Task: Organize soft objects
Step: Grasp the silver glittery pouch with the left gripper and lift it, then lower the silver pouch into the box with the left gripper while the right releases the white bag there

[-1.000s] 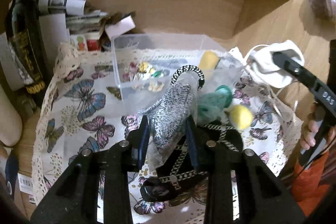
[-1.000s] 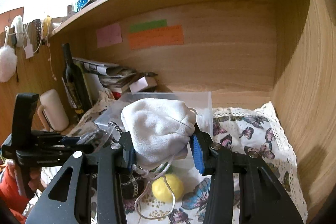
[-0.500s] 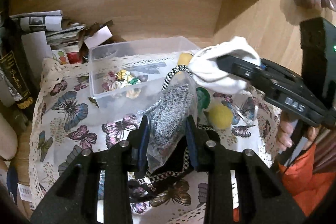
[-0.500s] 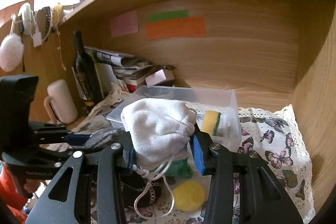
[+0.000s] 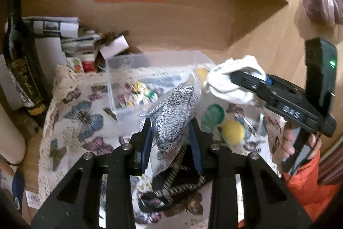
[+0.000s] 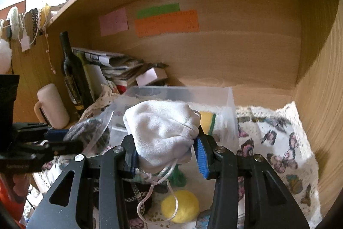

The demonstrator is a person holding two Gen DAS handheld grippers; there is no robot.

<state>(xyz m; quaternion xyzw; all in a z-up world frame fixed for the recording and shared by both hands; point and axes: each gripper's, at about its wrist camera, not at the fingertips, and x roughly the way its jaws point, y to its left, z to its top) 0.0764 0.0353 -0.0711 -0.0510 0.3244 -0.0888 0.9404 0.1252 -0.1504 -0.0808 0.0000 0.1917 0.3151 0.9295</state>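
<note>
My left gripper [image 5: 170, 134] is shut on a grey knitted item in a clear plastic bag [image 5: 174, 115], held above the butterfly cloth [image 5: 85, 113]. My right gripper [image 6: 166, 147] is shut on a white drawstring pouch [image 6: 160, 130], whose cord hangs down. In the left wrist view the right gripper [image 5: 233, 81] carries the white pouch [image 5: 233, 93] over the right end of the clear plastic box [image 5: 126, 89]. The box [image 6: 231, 113] holds a yellow sponge [image 6: 206, 119] and small colourful pieces. A yellow ball [image 6: 180, 205], a green item [image 5: 213, 114] and a black-and-white patterned piece [image 5: 180, 177] lie on the cloth.
A dark bottle [image 6: 71, 72], stacked papers [image 6: 115, 65] and a pale mug [image 6: 51, 108] stand at the left of the wooden alcove. Coloured notes [image 6: 167, 20] hang on the back wall. The side panel [image 6: 317, 89] closes the right. A person's hand [image 5: 289, 143] holds the right gripper.
The right gripper with the white pouch has moved left and forward, over the clear box's right end. The left gripper keeps its hold on the bagged grey item with little movement.
</note>
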